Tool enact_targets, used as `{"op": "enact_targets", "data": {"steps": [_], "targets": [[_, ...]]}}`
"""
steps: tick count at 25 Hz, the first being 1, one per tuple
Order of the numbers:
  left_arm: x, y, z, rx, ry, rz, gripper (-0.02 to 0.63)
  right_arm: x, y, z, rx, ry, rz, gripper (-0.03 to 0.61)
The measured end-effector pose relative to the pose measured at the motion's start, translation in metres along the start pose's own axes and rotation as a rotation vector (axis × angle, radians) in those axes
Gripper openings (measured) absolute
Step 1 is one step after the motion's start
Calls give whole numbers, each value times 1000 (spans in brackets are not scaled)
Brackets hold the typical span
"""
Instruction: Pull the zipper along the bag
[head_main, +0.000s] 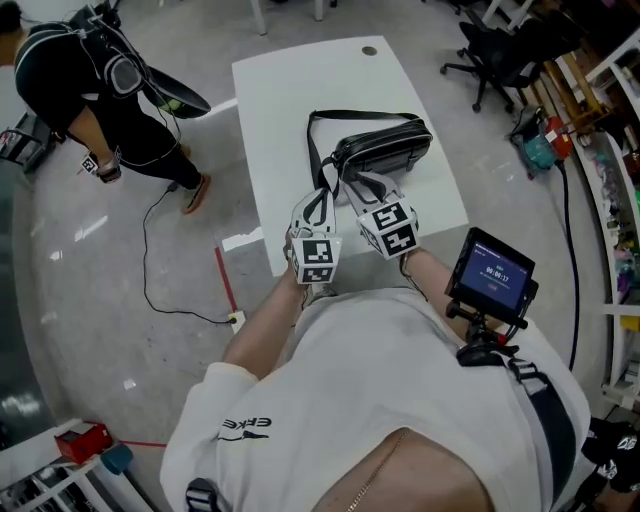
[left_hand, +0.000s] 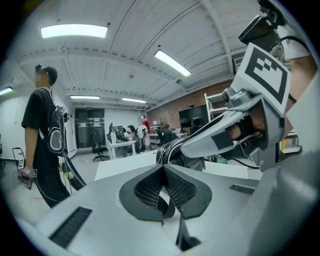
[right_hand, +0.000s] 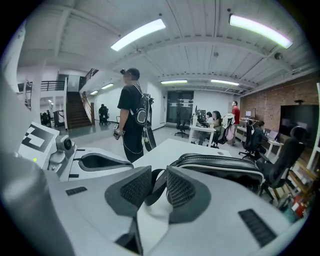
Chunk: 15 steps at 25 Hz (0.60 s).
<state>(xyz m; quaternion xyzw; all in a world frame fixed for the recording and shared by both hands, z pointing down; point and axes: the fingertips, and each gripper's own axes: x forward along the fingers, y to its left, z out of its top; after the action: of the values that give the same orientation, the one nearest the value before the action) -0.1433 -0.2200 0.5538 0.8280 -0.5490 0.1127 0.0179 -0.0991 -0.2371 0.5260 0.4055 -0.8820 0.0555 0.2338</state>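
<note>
A black bag (head_main: 385, 145) with a long black strap (head_main: 312, 150) lies across the white table (head_main: 290, 90). Both grippers hover at the bag's near-left end, close together. My left gripper (head_main: 322, 196) is by the strap loop; in the left gripper view its pads (left_hand: 163, 170) meet at the tips with a dark band of strap (left_hand: 171, 207) pinched between them. My right gripper (head_main: 353, 185) points at the bag's end. In the right gripper view its jaws (right_hand: 159, 175) stand slightly apart, the strap (right_hand: 152, 187) crossing the gap and the bag (right_hand: 220, 165) just beyond.
A person in black (head_main: 100, 90) stands on the floor to the left of the table, with a cable (head_main: 160, 270) on the floor nearby. An office chair (head_main: 495, 55) sits at the back right. A small screen (head_main: 492, 275) is mounted at my chest.
</note>
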Motion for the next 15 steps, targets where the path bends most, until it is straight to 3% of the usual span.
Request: {"op": "enact_targets", "data": {"steps": [4, 11, 15], "targets": [[-18, -34, 30, 14, -34, 70, 5, -54, -13, -14, -6, -46, 0, 94], [-26, -22, 32, -54, -45, 111, 5, -63, -13, -19, 46, -54, -1, 92], [-51, -81, 39, -41, -53, 117, 4, -120, -18, -43, 62, -84, 21, 91]]}}
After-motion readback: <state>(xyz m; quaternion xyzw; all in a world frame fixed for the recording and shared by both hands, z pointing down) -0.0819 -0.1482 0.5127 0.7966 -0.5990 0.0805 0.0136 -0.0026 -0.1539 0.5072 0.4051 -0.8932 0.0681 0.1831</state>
